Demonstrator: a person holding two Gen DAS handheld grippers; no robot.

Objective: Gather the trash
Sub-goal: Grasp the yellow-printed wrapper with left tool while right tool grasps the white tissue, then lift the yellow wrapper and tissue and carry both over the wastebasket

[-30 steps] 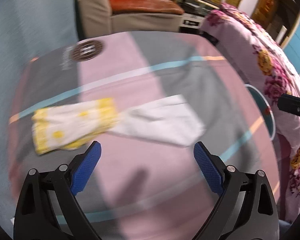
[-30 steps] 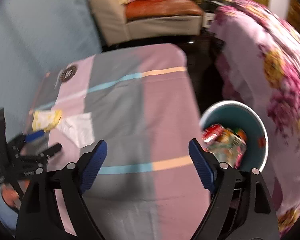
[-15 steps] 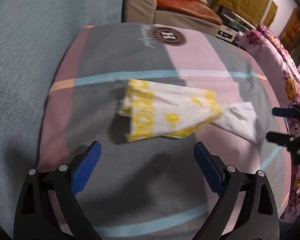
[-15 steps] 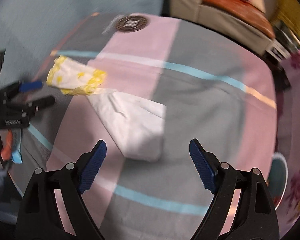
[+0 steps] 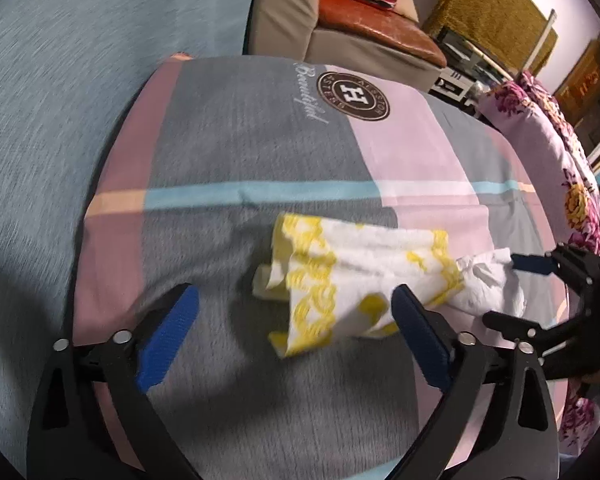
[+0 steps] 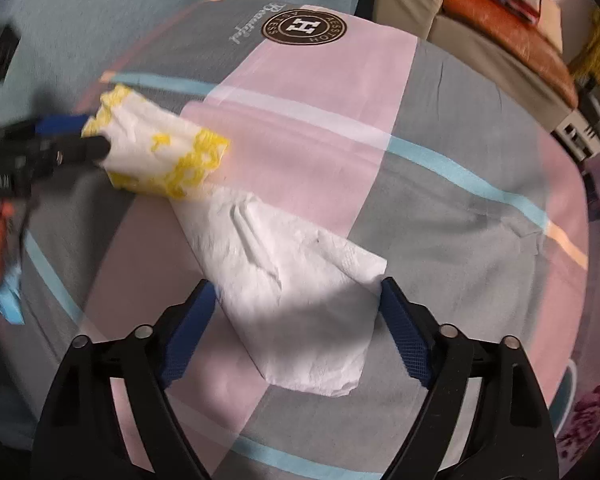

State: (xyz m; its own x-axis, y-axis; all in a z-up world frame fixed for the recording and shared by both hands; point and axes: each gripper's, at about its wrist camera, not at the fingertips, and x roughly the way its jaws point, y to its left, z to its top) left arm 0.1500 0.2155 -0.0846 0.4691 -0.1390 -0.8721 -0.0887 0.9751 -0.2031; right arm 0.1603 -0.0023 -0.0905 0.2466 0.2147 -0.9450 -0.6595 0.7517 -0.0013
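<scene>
- Left wrist view: the left hand-held gripper (image 5: 292, 304) is hanging wide open over the desk (image 5: 236, 152), which is wearing a grey, pink and blue striped cloth; its jaws have just been opening further.
- The yellow-patterned napkin (image 5: 340, 276) is lying crumpled on the cloth, partly between the blue pads and touched by neither, so nothing is gripped.
- The white tissue (image 5: 488, 280) is lying just right of the napkin, touching its end; the right hand-held gripper (image 5: 508, 288) is reaching in around it from the right edge.
- Right wrist view: the right hand-held gripper (image 6: 296, 300) is standing partly open, its jaws having just been closing, with the white tissue (image 6: 300, 288) lying flat between them.
- Whether the pads are pressing on the paper I cannot tell; the tissue edges are reaching both.
- The yellow-patterned napkin (image 6: 160, 152) is lying beyond, at upper left, with the left hand-held gripper (image 6: 92, 136) at its far end.
</scene>
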